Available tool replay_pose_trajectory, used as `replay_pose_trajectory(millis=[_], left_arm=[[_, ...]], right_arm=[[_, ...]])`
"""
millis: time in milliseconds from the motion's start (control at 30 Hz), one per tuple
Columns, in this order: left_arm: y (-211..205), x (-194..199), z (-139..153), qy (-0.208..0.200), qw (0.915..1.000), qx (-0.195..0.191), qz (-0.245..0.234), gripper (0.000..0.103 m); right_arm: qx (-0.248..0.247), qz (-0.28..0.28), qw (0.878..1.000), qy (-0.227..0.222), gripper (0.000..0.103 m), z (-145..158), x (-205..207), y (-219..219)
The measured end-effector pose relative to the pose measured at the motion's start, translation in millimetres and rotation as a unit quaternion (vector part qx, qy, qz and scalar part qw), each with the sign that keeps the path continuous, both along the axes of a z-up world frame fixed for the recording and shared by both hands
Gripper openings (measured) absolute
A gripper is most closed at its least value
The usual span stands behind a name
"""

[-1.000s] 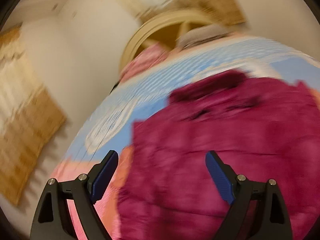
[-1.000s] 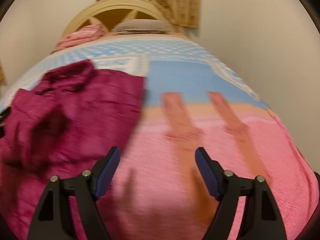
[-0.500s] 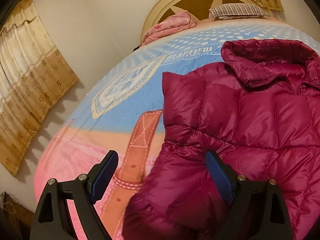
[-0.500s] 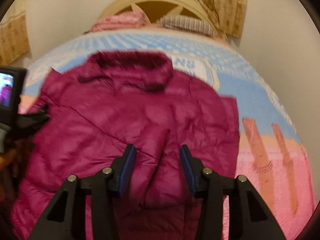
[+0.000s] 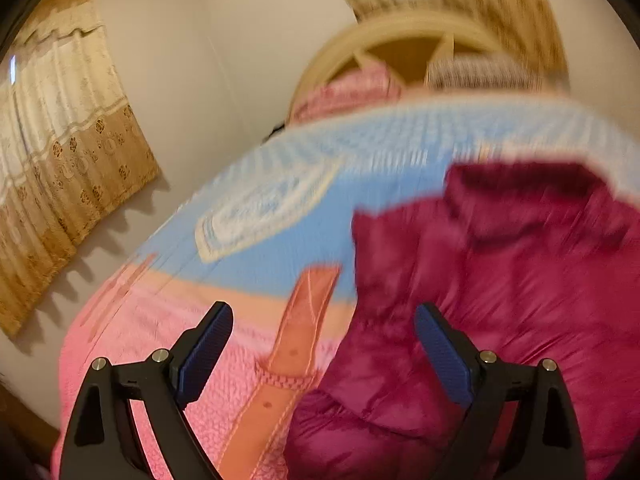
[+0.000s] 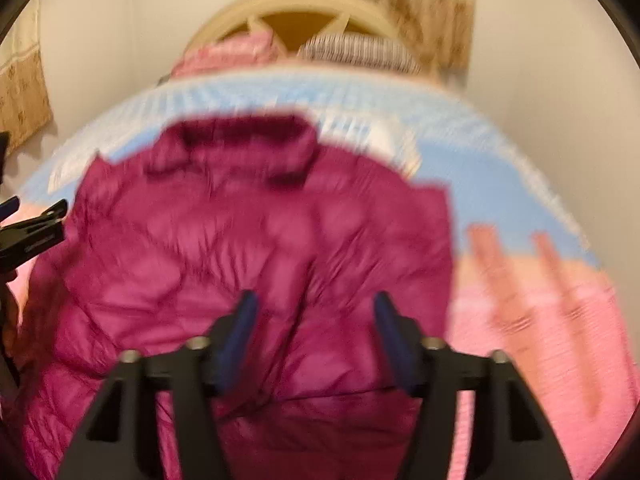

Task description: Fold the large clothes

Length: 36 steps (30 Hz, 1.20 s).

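A magenta quilted puffer jacket (image 6: 256, 248) lies spread on the bed, collar toward the headboard. In the left wrist view the jacket (image 5: 500, 288) fills the right half. My left gripper (image 5: 322, 344) hangs open above the jacket's left edge and the bedspread, with nothing between its blue pads. My right gripper (image 6: 314, 332) hovers over the jacket's lower middle; its jaws are opening, and no fabric is pinched between them. The left gripper's fingers (image 6: 32, 236) show at the left edge of the right wrist view.
The bed carries a pink, orange and blue patterned blanket (image 5: 280, 216). A folded pink quilt (image 6: 236, 54) and a striped pillow (image 6: 356, 54) lie by the cream headboard (image 6: 296, 8). Beige curtains (image 5: 60, 152) hang on the left wall. White walls close in on both sides.
The right gripper swung left from the bare blanket to over the jacket, narrowed, then widened again. The left gripper shifted left, so more blanket shows under it. Both views are blurred by motion now.
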<state>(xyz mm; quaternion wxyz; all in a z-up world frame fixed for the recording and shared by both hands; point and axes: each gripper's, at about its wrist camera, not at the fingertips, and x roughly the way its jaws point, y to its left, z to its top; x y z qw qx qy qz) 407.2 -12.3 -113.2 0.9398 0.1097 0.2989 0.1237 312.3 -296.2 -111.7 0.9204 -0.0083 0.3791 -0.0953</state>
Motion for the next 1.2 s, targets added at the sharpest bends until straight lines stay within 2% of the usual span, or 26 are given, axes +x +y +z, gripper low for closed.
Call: replay_pose_trajectory(millis=[33, 100, 133, 167, 233, 333, 400, 500, 800, 933, 1000, 1033, 1067, 1100, 1167, 1200], left_arm=[[-2.7, -0.5, 7.3, -0.003, 0.9998, -0.014, -0.009, 0.093], [-16.0, 5.5, 11.2, 0.013, 0.999, -0.033, -0.029, 0.093], [-23.3, 8.9, 8.1, 0.021, 0.9985, -0.035, -0.036, 0.093], [-32.8, 14.9, -0.2, 0.034, 0.9976, -0.038, -0.046, 0.093], [-43.8, 21.7, -15.5, 0.059, 0.9964, -0.035, -0.049, 0.093], [-49.6, 32.5, -48.6, 0.095, 0.9949, -0.009, -0.031, 0.094], [-42.5, 36.4, -64.8, 0.108, 0.9932, -0.03, -0.03, 0.094], [-37.4, 39.1, -69.4, 0.114, 0.9919, -0.046, -0.031, 0.096], [-47.7, 39.3, -73.9, 0.11, 0.9935, -0.02, -0.023, 0.098], [-45.2, 33.7, -64.3, 0.12, 0.9924, -0.015, -0.021, 0.098], [-44.0, 25.5, -50.5, 0.11, 0.9938, -0.008, -0.016, 0.098], [-41.5, 19.9, -40.2, 0.098, 0.9949, -0.011, -0.022, 0.098], [-40.2, 15.3, -27.1, 0.085, 0.9958, -0.016, -0.032, 0.098], [-39.8, 14.0, -18.4, 0.078, 0.996, -0.018, -0.04, 0.098], [-42.5, 20.8, -2.5, 0.072, 0.9961, -0.016, -0.049, 0.098], [-44.4, 27.8, 0.5, 0.076, 0.9956, -0.017, -0.052, 0.098]], right_arm=[[-0.011, -0.011, 1.0, -0.02, 0.07, 13.3, -3.0, 1.5], [0.006, -0.001, 1.0, -0.03, 0.069, 23.5, 1.3, 6.7], [0.016, 0.007, 0.999, -0.027, 0.059, 23.1, 6.0, 10.5], [0.031, 0.022, 0.999, -0.015, 0.043, 18.4, 15.1, 15.9], [0.062, 0.047, 0.997, 0.008, 0.032, 2.1, 30.0, 22.2], [0.051, 0.048, 0.997, 0.036, 0.033, -26.1, 45.3, 28.7], [0.043, 0.053, 0.997, 0.041, 0.032, -38.2, 45.9, 27.9], [0.023, 0.064, 0.997, 0.04, 0.032, -49.7, 45.1, 30.6], [-0.012, 0.064, 0.997, 0.036, 0.032, -59.7, 43.2, 41.1], [-0.004, 0.068, 0.997, 0.039, 0.033, -57.5, 43.5, 37.5], [0.003, 0.082, 0.996, 0.043, 0.036, -48.8, 41.6, 33.0], [0.011, 0.089, 0.995, 0.041, 0.05, -42.2, 39.4, 30.5], [0.018, 0.093, 0.995, 0.033, 0.068, -34.6, 36.9, 27.0], [0.019, 0.092, 0.995, 0.024, 0.074, -29.0, 36.0, 23.0], [0.01, 0.079, 0.997, 0.0, 0.077, -12.0, 38.1, 13.5], [0.015, 0.08, 0.997, 0.002, 0.077, -8.2, 43.8, 9.6]])
